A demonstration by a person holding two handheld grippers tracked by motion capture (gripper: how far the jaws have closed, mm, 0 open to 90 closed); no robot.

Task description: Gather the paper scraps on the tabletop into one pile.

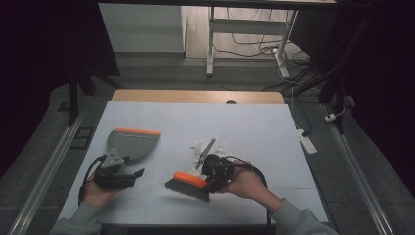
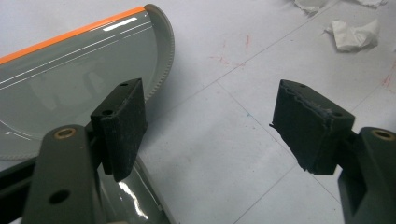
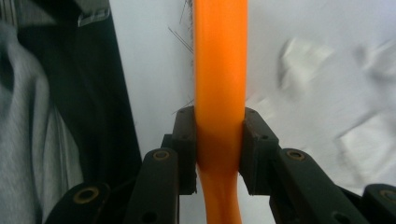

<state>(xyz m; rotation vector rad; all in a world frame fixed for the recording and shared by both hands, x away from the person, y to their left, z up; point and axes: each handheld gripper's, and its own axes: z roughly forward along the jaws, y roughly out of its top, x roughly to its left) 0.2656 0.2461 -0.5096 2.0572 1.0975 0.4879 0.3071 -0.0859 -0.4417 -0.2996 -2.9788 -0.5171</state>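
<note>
High view: right gripper (image 1: 211, 182) clamped on orange handle of brush (image 1: 188, 185), bristles down on white surface (image 1: 161, 117), just nearer than crumpled paper scraps (image 1: 203, 147). Left of brush, grey dustpan (image 1: 129, 143) lying flat, orange lip pointing away toward far edge. Left gripper (image 1: 128, 175) released, jaws wide, just behind dustpan. Brush long axis running left to right, head leftward. Likely risks: scraps scattering past unheld dustpan, dustpan sliding when swept against.

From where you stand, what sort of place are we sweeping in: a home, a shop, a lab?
Most likely a lab or recording workspace: a table under a plain white sheet, loose cables across the carpeted floor behind it, a power strip beside the table, and dark screens at both sides.
</note>
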